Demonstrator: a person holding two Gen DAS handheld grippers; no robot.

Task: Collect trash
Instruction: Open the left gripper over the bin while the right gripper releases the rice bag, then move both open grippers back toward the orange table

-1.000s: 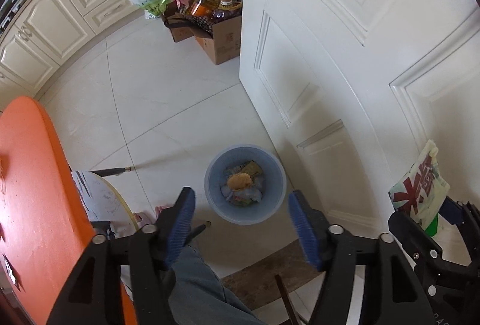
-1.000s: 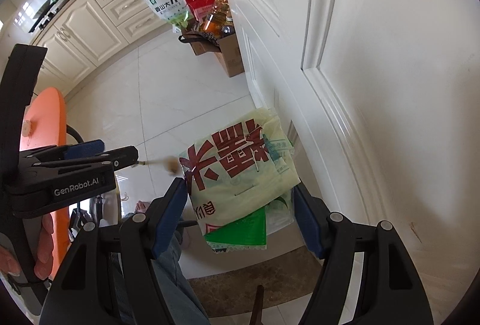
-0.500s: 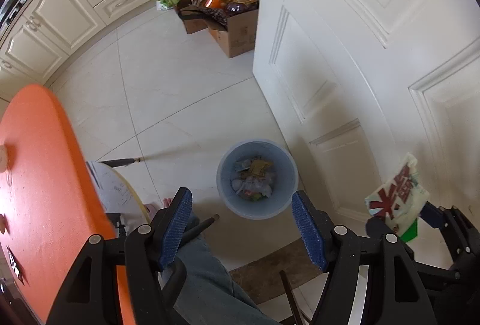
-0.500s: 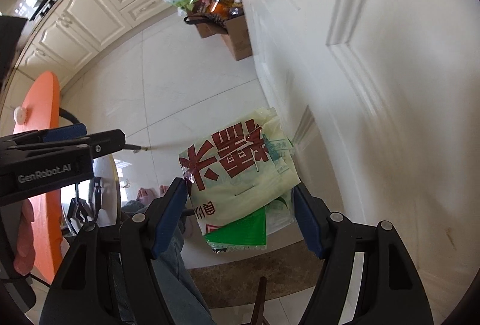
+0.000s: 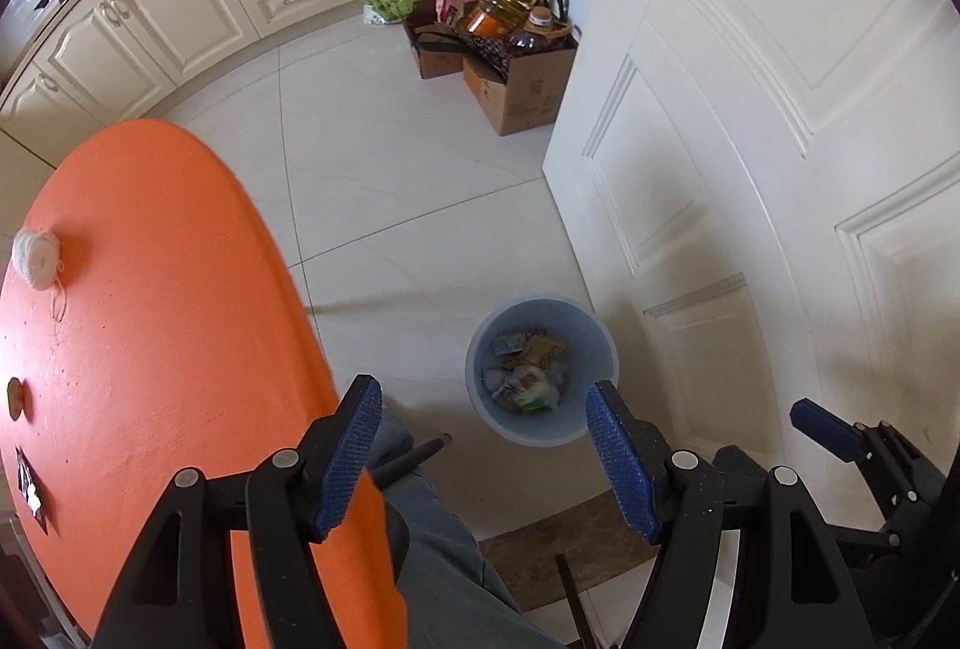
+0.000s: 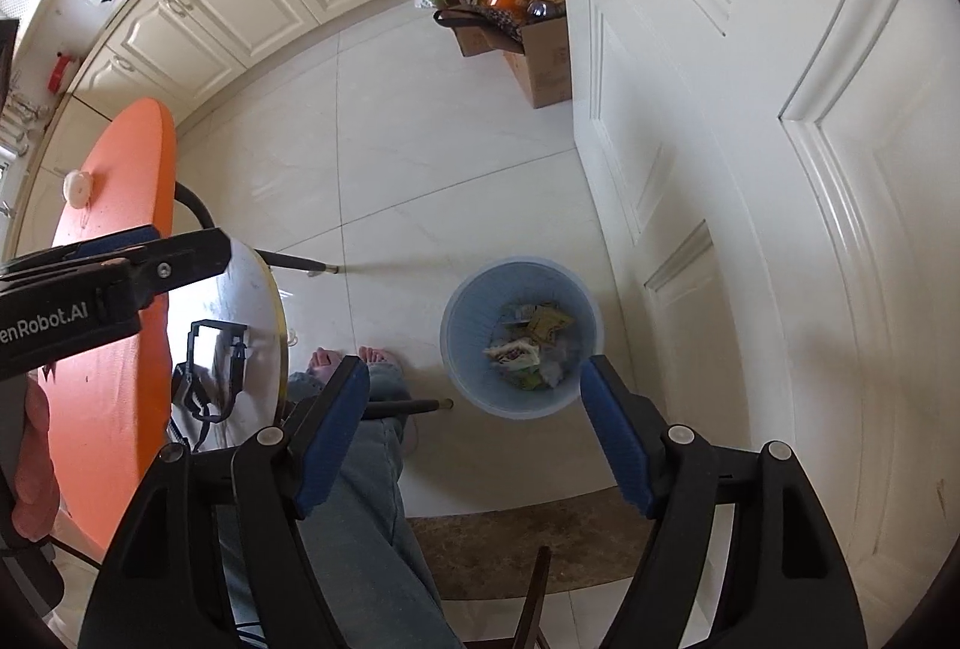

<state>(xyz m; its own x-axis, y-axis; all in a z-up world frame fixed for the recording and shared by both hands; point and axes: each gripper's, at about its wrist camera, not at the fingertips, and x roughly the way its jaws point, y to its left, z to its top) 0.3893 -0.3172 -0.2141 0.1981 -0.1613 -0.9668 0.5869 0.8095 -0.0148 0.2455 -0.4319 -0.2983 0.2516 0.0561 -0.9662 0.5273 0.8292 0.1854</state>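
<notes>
Both tongs gape empty; right tongs [image 6: 474,433], jaws just widened, hang over the bin [image 6: 521,337]. Left tongs [image 5: 483,445] nearer the counter [image 5: 150,319], where scraps remain.

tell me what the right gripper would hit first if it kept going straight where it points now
Probably the blue bin on the floor: the open, empty right gripper points steeply down with the bin's near rim between its fingertips. Depth is unclear, so it might land on the tiles just short of it.
</notes>
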